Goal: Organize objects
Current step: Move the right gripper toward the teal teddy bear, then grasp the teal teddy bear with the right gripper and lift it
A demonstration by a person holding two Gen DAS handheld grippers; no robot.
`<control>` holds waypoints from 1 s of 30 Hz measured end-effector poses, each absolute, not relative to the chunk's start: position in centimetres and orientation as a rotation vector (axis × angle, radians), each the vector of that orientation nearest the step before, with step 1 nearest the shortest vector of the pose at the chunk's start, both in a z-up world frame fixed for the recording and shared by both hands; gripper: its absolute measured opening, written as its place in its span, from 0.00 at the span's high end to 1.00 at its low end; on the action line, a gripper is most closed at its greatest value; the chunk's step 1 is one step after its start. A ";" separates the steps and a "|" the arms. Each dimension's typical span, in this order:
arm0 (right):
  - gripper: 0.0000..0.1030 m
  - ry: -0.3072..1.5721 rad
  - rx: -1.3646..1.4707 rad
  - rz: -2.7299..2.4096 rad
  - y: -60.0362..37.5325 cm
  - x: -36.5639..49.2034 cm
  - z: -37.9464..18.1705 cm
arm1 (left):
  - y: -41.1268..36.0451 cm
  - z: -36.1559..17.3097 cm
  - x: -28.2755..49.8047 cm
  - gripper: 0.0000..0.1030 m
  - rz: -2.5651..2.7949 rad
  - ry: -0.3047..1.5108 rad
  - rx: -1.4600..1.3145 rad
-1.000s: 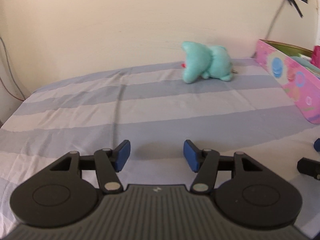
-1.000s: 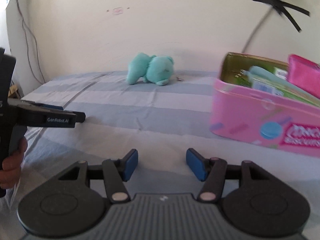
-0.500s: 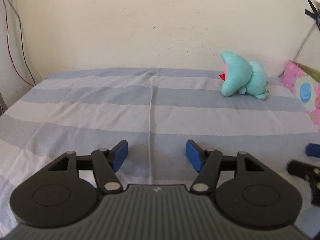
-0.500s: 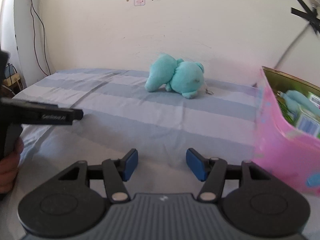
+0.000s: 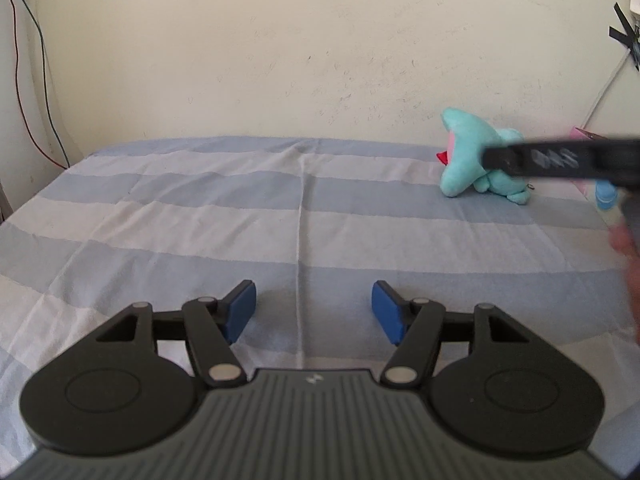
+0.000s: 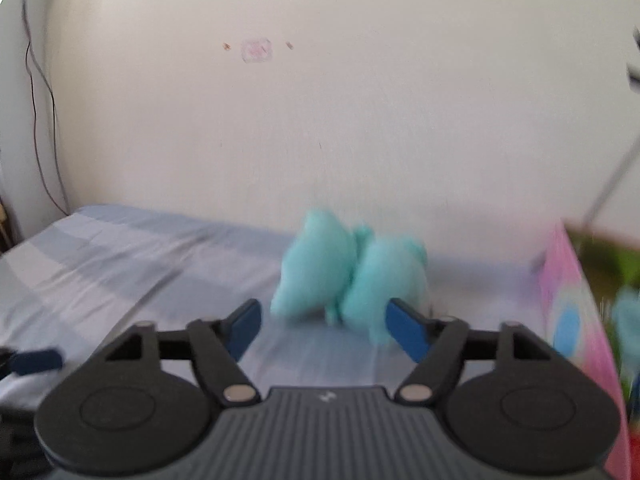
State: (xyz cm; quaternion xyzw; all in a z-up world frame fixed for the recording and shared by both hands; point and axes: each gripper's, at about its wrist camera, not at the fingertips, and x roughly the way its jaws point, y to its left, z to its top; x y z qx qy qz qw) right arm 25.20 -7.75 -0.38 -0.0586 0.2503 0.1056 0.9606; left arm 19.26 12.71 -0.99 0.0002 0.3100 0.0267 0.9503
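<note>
A teal plush toy [image 6: 348, 280] lies on the striped bed sheet [image 6: 120, 264] near the wall. My right gripper [image 6: 324, 328] is open and close to it, with the toy just beyond and between the blue fingertips; the view is blurred. A pink tin box [image 6: 572, 320] holding several items stands at the right. In the left wrist view the plush toy [image 5: 468, 168] lies at the far right, partly hidden by the right gripper's black body [image 5: 560, 160]. My left gripper [image 5: 314, 308] is open and empty above the sheet [image 5: 200, 220].
The bed meets a cream wall [image 5: 280, 60] at the back. Cables hang down the wall at the left [image 5: 24, 80]. The pink tin's edge [image 5: 580, 134] shows behind the right gripper. A blue fingertip of the left gripper [image 6: 36, 360] shows at the lower left.
My right gripper has moved forward toward the plush toy, which is now much closer between its fingertips. My left gripper has stayed almost still, and the right gripper's body now crosses its view.
</note>
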 end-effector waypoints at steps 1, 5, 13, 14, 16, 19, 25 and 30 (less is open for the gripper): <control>0.23 0.499 -0.141 0.205 -7.2 25.7 -0.3 | 12.8 -1.0 19.3 0.36 0.051 0.634 -0.008; 0.23 0.522 -0.210 0.122 -5.4 28.9 -0.7 | 12.8 -0.8 19.2 0.34 0.041 0.638 -0.023; 0.59 0.525 -0.236 0.106 -5.4 29.8 -1.9 | 12.9 -1.0 19.1 0.30 0.015 0.638 -0.035; 0.59 0.525 -0.239 0.120 -5.5 29.1 -1.9 | 12.9 -1.0 19.1 0.30 0.015 0.638 -0.035; 0.62 0.515 -0.247 0.134 -5.5 27.8 -1.6 | 12.8 -0.9 19.0 0.30 0.015 0.637 -0.033; 0.63 0.500 -0.258 0.158 -6.0 25.6 -1.5 | 12.9 -0.9 19.1 0.30 0.017 0.637 -0.034; 0.64 0.522 -0.111 0.222 -9.1 20.1 -0.9 | 13.0 -0.9 19.2 0.30 0.014 0.635 -0.039; 0.64 0.531 0.073 0.340 -12.7 14.3 0.0 | 12.9 -0.9 19.2 0.30 0.016 0.635 -0.039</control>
